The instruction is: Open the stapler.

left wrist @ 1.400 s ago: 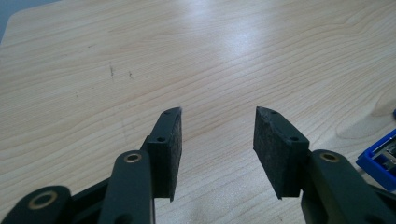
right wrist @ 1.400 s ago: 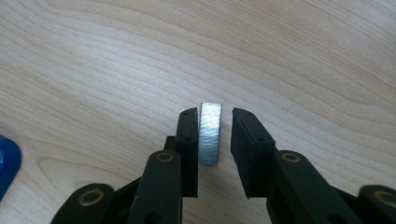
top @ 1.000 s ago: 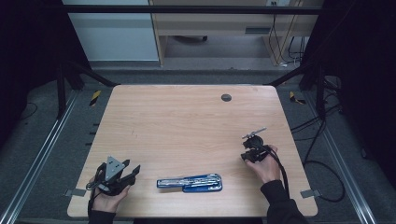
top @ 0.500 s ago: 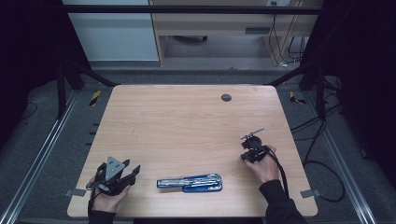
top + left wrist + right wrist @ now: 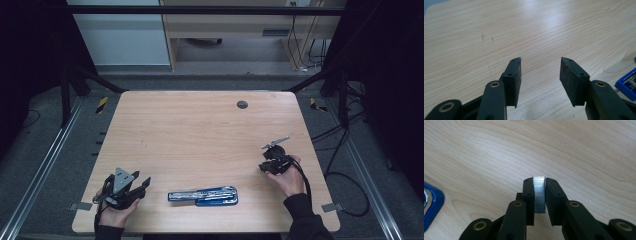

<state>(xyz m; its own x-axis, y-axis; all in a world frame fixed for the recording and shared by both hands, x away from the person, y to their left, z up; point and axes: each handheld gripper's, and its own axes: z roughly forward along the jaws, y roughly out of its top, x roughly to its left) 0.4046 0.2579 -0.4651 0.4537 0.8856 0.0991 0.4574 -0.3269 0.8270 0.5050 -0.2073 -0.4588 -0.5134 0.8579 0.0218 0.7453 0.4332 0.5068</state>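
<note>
Jaws of the right gripper point(image 5: 539, 195) have just been closing and now pinch a small silver strip of staples point(image 5: 539, 195) above the light wooden desk point(image 5: 200, 135), while the left gripper point(image 5: 540, 82) stands wide with nothing in it, near the blue stapler point(image 5: 202, 195).

A pale wooden worktop point(image 5: 200, 140) with rounded corners and a small dark round grommet point(image 5: 242, 104) near its far edge stands on a grey carpeted floor point(image 5: 45, 150). Metal rails point(image 5: 42, 170) run along both sides. Beyond it stand a light wooden desk point(image 5: 225, 25) and a white cabinet panel point(image 5: 120, 40). Black cables point(image 5: 345, 135) trail at the right. Dark curtains flank the dim room.
</note>
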